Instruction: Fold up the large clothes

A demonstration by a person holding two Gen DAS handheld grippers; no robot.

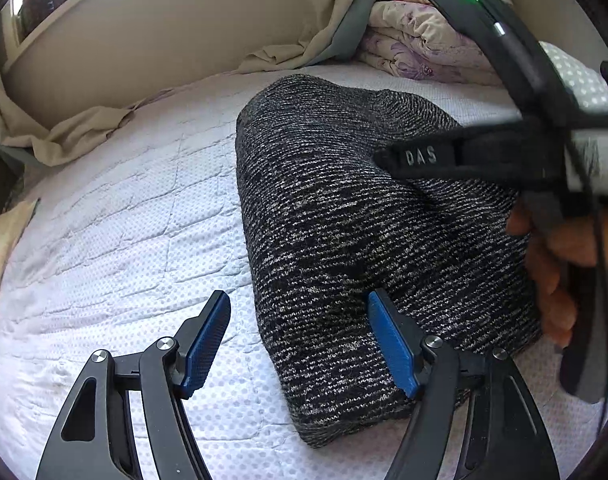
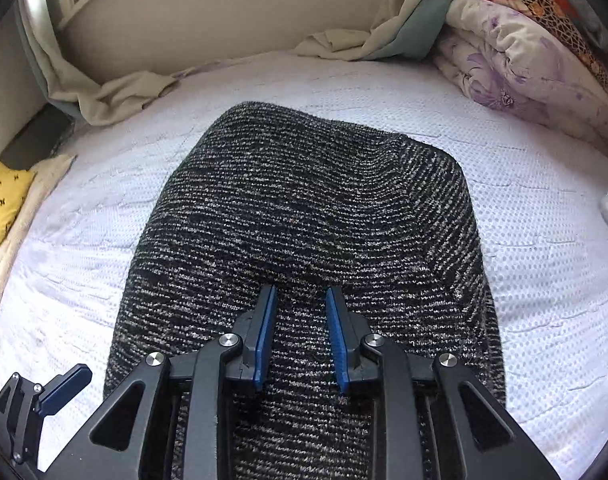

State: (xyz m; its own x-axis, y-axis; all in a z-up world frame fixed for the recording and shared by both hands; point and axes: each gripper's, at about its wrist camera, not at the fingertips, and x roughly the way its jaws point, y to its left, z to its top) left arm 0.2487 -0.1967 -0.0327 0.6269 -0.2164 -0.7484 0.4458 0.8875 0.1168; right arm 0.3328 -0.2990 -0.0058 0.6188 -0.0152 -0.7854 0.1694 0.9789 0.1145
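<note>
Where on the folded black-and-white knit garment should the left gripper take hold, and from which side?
Probably at the near left corner of the knit garment, coming in from the bare mattress cover on its left. That rounded folded edge stands thick above the bed and lies between the left gripper's open fingers, so they could close across it.

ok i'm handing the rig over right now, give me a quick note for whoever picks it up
Left gripper: open, empty, at the near left edge of the knit garment, one pad over the cloth, one over the mattress.
Right gripper: jaws narrow but apart, nothing pinched, low over the near middle of the garment.
Garment: dark speckled knit, already folded into a thick rectangle, lying mid-bed.
Folded quilts are stacked at the far right.
Left: probably one last fold or a smoothing pass; check the near edge first.
</note>
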